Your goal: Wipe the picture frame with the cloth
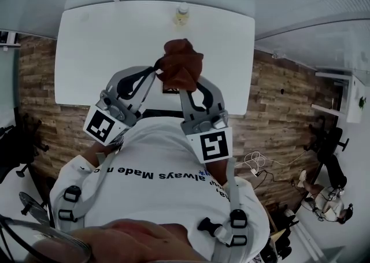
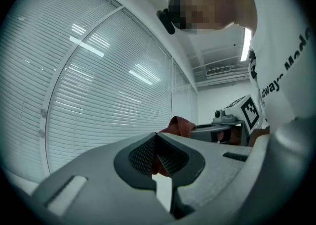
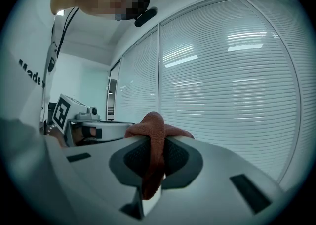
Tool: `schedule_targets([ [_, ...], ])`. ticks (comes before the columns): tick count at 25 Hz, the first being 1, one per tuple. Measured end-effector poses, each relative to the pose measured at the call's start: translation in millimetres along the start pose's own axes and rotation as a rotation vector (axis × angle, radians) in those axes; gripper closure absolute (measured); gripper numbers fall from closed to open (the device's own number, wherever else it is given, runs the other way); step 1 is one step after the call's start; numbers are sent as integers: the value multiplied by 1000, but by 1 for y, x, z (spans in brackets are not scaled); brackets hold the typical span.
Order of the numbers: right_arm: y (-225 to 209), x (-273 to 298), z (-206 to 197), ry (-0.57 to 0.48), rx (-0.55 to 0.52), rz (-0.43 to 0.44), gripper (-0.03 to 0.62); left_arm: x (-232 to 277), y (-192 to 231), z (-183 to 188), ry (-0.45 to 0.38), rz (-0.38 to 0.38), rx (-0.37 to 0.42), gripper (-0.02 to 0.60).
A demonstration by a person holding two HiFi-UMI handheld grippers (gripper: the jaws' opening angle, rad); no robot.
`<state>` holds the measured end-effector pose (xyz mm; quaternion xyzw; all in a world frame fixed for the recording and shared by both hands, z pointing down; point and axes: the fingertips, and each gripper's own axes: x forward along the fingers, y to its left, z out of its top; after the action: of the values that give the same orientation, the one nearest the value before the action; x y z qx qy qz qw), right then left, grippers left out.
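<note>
Nearest the head camera is the person's white shirt [image 1: 156,189], with grey straps running over both shoulders. Just beyond it, below the cloth in the head view, sit the two marker cubes, the left one [image 1: 105,126] and the right one [image 1: 210,145].

Both grippers reach up from these cubes to the rust-brown cloth [image 1: 180,62], which is held bunched in the air between them, over the near half of the white bench [image 1: 104,42]. The left gripper [image 1: 155,72] meets the cloth's left edge. In its own view, the left gripper [image 2: 157,156] is clenched on a thin fold of the cloth [image 2: 181,125], and red fabric shows between the ribbed pads. The right gripper [image 1: 192,88] comes in under the cloth's lower right side. In its own view, the right gripper [image 3: 154,162] grasps a thick fold of the cloth [image 3: 155,140], which bulges above the pads and hangs below them.

Past the cloth, at the bench's far edge, a small clear bottle [image 1: 182,14] stands upright. A wood-plank floor [image 1: 272,100] shows on either side of the bench. Behind the cloth in both gripper views is a window with closed white blinds [image 3: 237,85].
</note>
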<state>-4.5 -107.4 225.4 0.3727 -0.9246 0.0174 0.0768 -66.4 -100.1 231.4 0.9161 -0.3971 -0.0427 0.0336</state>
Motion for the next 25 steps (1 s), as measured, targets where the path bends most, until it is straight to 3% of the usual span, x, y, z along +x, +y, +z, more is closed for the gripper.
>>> schedule_targets([
  [15,-39,-9,-6,-26,-27,85,579,41,-13,-8,49,32,36,578],
  [20,-38,-1,-40,50,-54,110,579,34,-2,-50,167,44,1,578],
  [25,-41,21,-92,139,-71,145,579,32,22,-120,309,43,-44,578],
])
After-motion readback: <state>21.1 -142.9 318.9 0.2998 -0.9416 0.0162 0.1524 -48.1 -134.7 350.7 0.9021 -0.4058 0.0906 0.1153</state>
